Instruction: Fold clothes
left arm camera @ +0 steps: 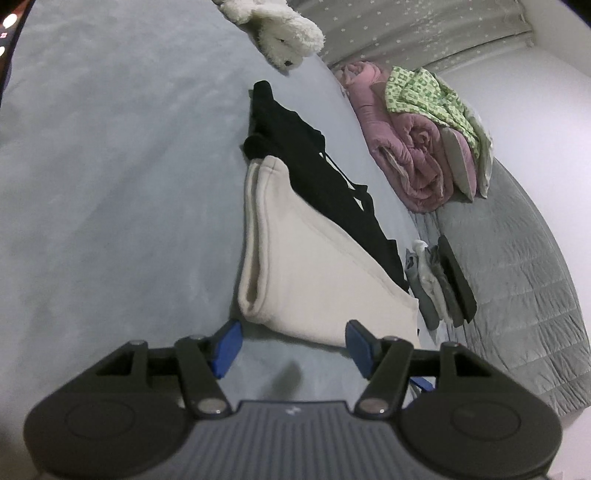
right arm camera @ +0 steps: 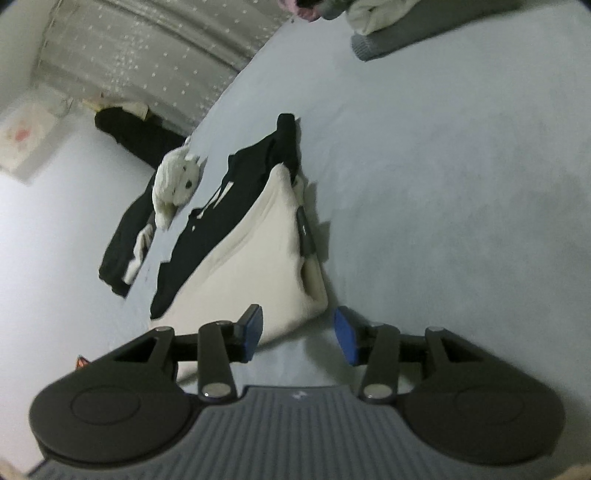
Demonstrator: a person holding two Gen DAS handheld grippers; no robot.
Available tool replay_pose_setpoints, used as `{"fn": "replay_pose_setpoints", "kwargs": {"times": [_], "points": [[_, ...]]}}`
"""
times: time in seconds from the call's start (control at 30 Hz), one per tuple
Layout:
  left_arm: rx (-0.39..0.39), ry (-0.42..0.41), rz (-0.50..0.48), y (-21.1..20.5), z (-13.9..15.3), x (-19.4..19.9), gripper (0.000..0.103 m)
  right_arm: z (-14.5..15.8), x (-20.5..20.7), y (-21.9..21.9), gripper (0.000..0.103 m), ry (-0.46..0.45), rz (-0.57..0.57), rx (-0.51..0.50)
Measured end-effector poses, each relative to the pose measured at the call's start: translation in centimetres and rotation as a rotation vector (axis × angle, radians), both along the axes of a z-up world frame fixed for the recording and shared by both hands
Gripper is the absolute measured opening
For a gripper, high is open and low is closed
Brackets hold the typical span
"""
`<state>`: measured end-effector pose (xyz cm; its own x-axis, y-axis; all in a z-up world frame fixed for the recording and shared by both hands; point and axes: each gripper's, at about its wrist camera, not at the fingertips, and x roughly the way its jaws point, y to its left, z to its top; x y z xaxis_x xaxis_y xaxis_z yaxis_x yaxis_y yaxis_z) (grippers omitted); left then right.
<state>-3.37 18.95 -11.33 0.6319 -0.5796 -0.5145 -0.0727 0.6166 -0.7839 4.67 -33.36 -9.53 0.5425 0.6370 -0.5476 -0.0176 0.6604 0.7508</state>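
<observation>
Two grippers: both hang at the near edge of the cream garment (left arm camera: 306,266), one at each near corner
Landmark: cream garment, folded flat on the pale blue bed sheet (left arm camera: 110,184), part-covering a black garment (left arm camera: 314,166) behind it
Left gripper (left arm camera: 291,345): jaws spread, nothing between them but sheet — the cream garment's near edge lies just ahead, its rounded fold toward the left pad
Right gripper (right arm camera: 299,334): jaws spread and holding nothing — the cream garment's near corner sits just ahead, between the pads' lines
Long axis: runs away from both grippers, from the near edge toward the black garment
Nearer hand: neither clearly; each is just short of its own corner
Judgement: the next grip likely turns on this near edge, both hands moving forward
Beyond the black garment: white plush toy (left arm camera: 280,33), well apart
</observation>
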Motion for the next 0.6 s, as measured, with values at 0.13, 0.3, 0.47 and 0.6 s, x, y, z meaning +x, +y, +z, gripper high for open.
{"fn": "replay_pose_setpoints", "kwargs": {"times": [0.13, 0.3, 0.47, 0.6], "points": [[-0.019, -0.001, 0.004, 0.5, -0.2, 0.1, 0.063, 0.0, 0.4, -0.1, 0.048, 0.001, -0.013, 0.011], [-0.037, -0.001, 0.014, 0.6, -0.3, 0.5, 0.063, -0.1, 0.9, -0.1, 0.048, -0.006, -0.016, 0.014], [-0.050, 0.001, 0.025, 0.5, -0.4, 1.0, 0.063, -0.2, 1.4, 0.2, 0.048, -0.008, -0.017, 0.020], [-0.056, 0.000, 0.033, 0.4, -0.5, 1.3, 0.063, -0.2, 1.9, 0.6, 0.048, -0.012, -0.006, 0.014]]}}
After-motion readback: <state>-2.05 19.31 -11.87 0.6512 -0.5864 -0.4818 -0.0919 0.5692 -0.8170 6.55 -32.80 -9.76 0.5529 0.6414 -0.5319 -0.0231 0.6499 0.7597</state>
